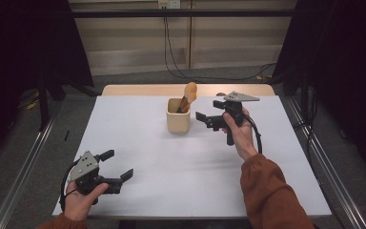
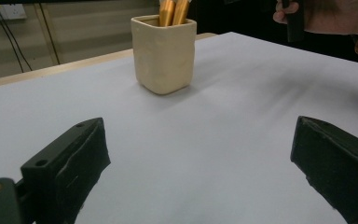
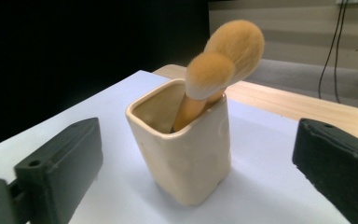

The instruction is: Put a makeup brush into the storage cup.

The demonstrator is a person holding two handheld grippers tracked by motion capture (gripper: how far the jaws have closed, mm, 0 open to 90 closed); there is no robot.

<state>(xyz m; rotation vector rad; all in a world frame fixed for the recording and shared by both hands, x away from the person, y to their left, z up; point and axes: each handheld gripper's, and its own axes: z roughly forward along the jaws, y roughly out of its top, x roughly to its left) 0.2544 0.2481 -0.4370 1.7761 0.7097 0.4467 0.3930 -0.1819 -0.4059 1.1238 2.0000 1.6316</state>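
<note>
A cream square cup [image 1: 177,116] [image 2: 164,52] [image 3: 184,146] stands near the back middle of the white table top [image 1: 147,152]. Two orange-tipped brushes [image 1: 189,94] [image 3: 223,60] with golden handles [image 2: 173,10] lean in it. My right gripper [image 1: 208,113] [image 3: 196,172] hovers just right of the cup, open, its jaws pointing at the cup with nothing between them. At the front left, my left gripper [image 1: 117,165] [image 2: 198,172] is held low over the table, open and empty, facing the cup from a distance.
A bare wooden strip [image 1: 138,90] runs along the table's back edge. Black cables [image 1: 171,52] hang down the far wall to the floor. Metal rails [image 1: 24,167] flank the table on both sides, with dark curtains [image 1: 24,43] behind.
</note>
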